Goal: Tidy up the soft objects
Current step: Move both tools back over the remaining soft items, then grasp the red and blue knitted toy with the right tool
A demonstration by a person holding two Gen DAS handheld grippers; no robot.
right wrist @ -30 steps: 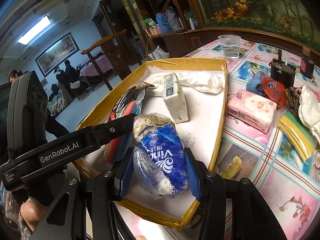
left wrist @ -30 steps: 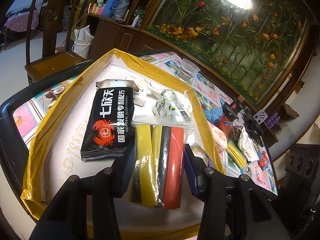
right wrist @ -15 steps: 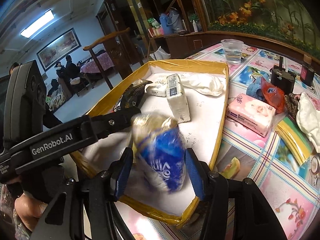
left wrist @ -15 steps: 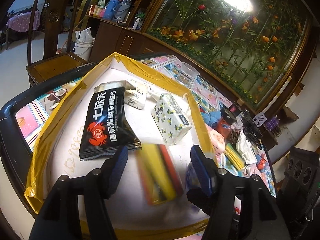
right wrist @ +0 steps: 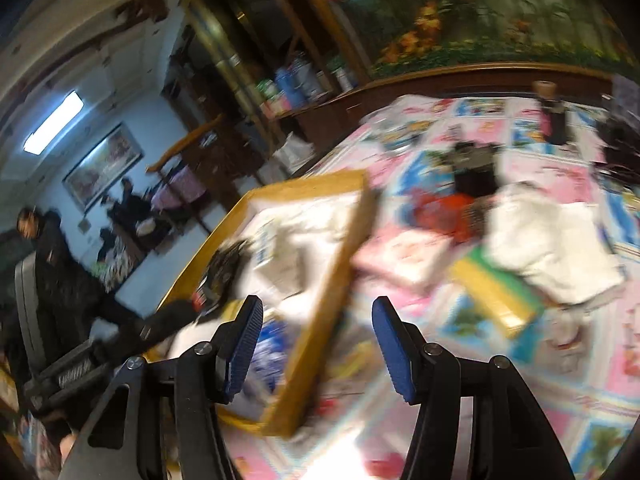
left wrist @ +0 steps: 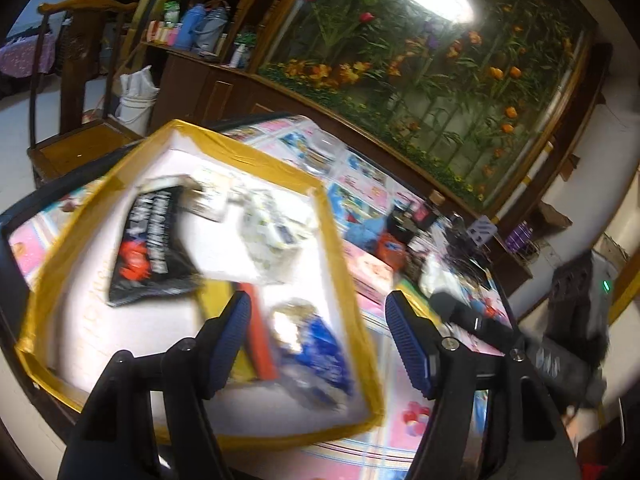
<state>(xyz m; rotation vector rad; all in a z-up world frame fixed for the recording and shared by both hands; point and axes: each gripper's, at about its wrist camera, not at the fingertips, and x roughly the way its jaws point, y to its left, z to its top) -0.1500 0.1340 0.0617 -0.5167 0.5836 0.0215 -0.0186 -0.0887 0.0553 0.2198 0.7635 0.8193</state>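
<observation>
A white box with a yellow taped rim (left wrist: 340,248) holds a black packet (left wrist: 148,248), a patterned tissue pack (left wrist: 272,236), a yellow-and-red pack (left wrist: 250,332) and a blue bag (left wrist: 320,344). My left gripper (left wrist: 320,344) hovers above the box's near right corner, its jaws opening, gripping nothing. My right gripper (right wrist: 318,348) hangs over the box rim (right wrist: 340,272), its jaws also opening and empty, with the blue bag (right wrist: 272,344) below its left finger. On the table lie a pink tissue pack (right wrist: 404,256), a yellow pack (right wrist: 496,292) and a white cloth (right wrist: 552,248).
A red-orange bag (right wrist: 444,212) and dark gadgets (right wrist: 476,168) lie farther back on the patterned tablecloth (right wrist: 520,380). A glass (left wrist: 324,148) stands behind the box. A wooden chair (left wrist: 76,80) is off to the left. People sit in the far room. Both views are motion-blurred.
The left gripper let go of the yellow-and-red pack and the right let go of the blue bag; both now lie in the box. Both grippers opened wider and swung right.
</observation>
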